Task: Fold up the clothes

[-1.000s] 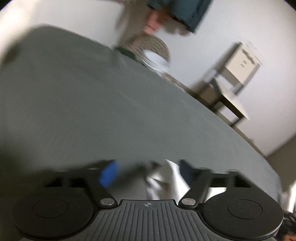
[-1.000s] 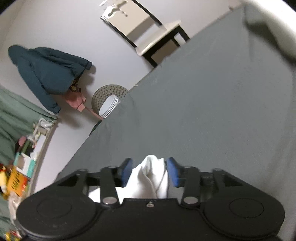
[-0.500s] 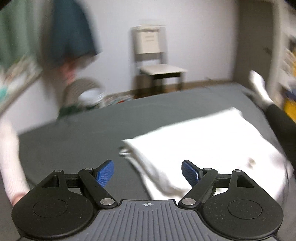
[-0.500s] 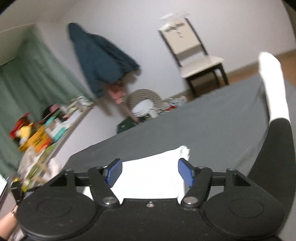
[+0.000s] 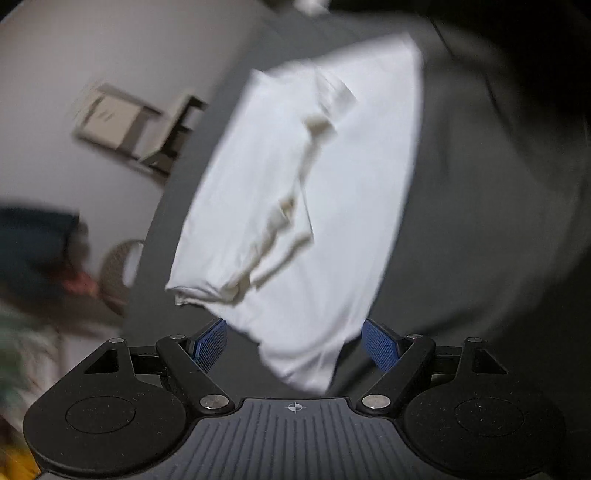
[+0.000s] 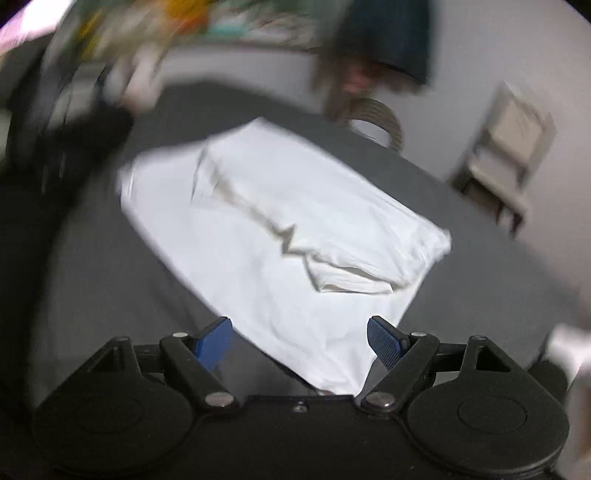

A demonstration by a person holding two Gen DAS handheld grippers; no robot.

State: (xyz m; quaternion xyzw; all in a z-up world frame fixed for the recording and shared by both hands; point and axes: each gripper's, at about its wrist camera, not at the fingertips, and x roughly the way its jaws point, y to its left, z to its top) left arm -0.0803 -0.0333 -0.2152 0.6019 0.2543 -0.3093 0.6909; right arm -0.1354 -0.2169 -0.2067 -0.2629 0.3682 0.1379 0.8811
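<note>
**Folding the white garment: part way there, we reckon**

Looking down at the white, soft cotton garment [image 5: 295, 184], we see it lying on the dark grey cloth-covered surface [image 5: 461, 221] as a rough rectangle with at least one layer doubled over; a rumpled fold edge runs across its middle. So some folding shows, but the seam is messy and the shape is loose, so our guess is it wants smoothing or another fold. Whether that's the plan, we can't say.

Both tools are empty. The left gripper [image 5: 295, 345] has its blue pads spread wide, with the garment's near corner showing between them, nothing pinched. The right gripper [image 6: 299, 338] is just as wide, also gripping nothing, cloth edge between its pads.

Everything's motion-blurred. Around the room: a pale wooden chair [image 6: 509, 147] against the white wall, a dark teal jacket [image 6: 391, 33] hanging up, a round woven basket [image 6: 376, 118] past the far edge, and colourful clutter we can't make out.
</note>
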